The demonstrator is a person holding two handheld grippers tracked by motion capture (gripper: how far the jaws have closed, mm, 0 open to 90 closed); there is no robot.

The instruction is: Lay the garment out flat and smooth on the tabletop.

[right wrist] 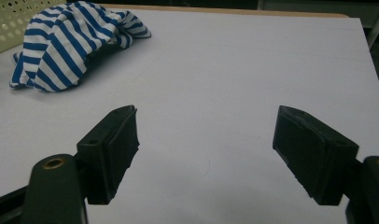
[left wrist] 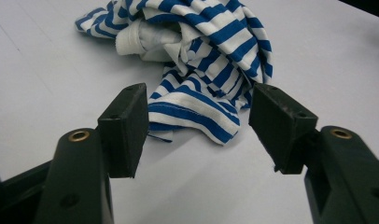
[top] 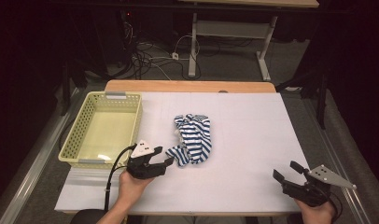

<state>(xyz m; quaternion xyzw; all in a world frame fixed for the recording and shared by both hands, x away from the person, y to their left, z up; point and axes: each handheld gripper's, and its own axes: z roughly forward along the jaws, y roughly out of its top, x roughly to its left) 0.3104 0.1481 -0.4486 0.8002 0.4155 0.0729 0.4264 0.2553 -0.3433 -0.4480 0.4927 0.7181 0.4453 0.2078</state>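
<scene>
A crumpled blue-and-white striped garment [top: 193, 138] lies in a heap at the centre of the white surface [top: 253, 140], seen from the high view. The left tongs [top: 163, 161], gripped in a person's left hand [top: 131, 184] at the lower left of the frame, point toward the lower left edge of the cloth with jaws spread wide and nothing clamped; their tips sit just beside the fabric's nearest fold. A black cable [top: 110, 175] trails from them toward the bottom edge.

In the left gripper view, the striped garment [left wrist: 197, 60] fills the upper centre of the frame, and its nearest hem reaches down between the two black pads [left wrist: 124, 128], which stand apart on either side of it without pressing on it.

At the lower right of the high view, the right tongs [top: 286, 171] rest in the right hand [top: 316, 210] over bare surface, well apart from the garment, jaws likewise released and empty. The right gripper view shows the heap of striped cloth [right wrist: 68, 42] far off in the upper left of the frame.

A pale yellow perforated plastic basket [top: 78, 130] stands at the left of the surface, near the garment but not touching it.
</scene>
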